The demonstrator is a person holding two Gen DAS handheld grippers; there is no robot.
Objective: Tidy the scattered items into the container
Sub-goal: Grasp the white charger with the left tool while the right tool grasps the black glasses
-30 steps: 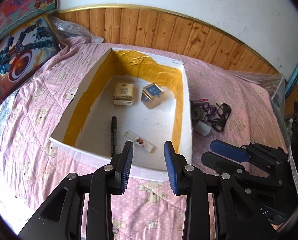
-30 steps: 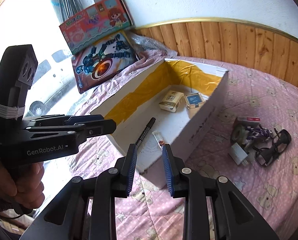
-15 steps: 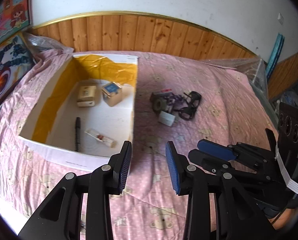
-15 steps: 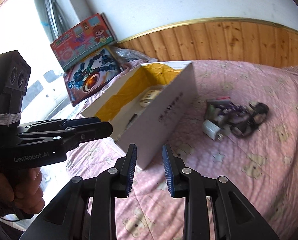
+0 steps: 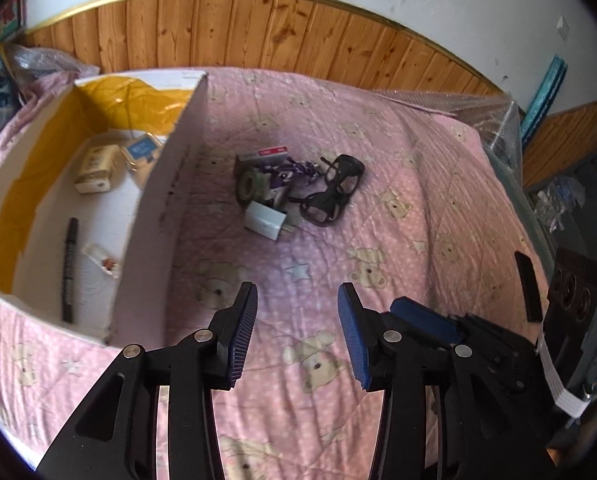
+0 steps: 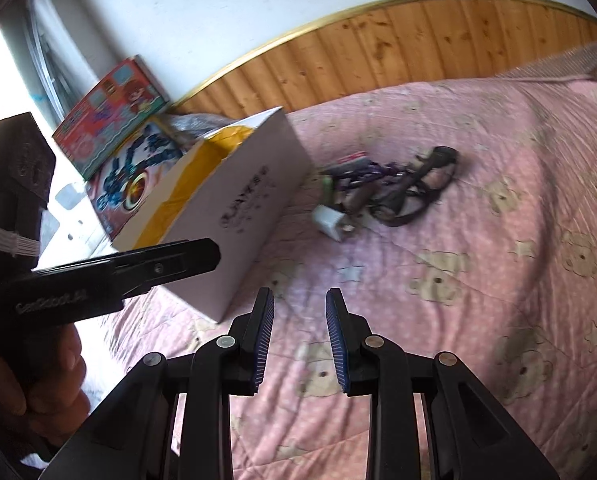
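A white box with yellow lining (image 5: 154, 216) (image 6: 254, 200) sits on the pink bed. Inside lie a black pen (image 5: 69, 268), a small packet (image 5: 102, 260), a beige box (image 5: 96, 164) and a blue-topped tin (image 5: 142, 150). To its right is a pile: black glasses (image 5: 332, 192) (image 6: 422, 184), a tape roll (image 5: 250, 184), a white charger (image 5: 264, 222) (image 6: 332, 222), a purple item (image 5: 294, 170) and a small card box (image 5: 266, 156). My left gripper (image 5: 296, 332) is open and empty, short of the pile. My right gripper (image 6: 299, 340) is open and empty, short of the pile.
The pink quilt (image 5: 378, 240) covers the bed, with wooden panelling (image 5: 282, 28) behind. Toy boxes (image 6: 114, 120) lean against the wall left of the box. Bubble wrap (image 5: 478, 108) lies at the bed's far right edge.
Both grippers have swung right, from over the box towards the pile of items. Both stay open and empty; the left looks slightly wider.
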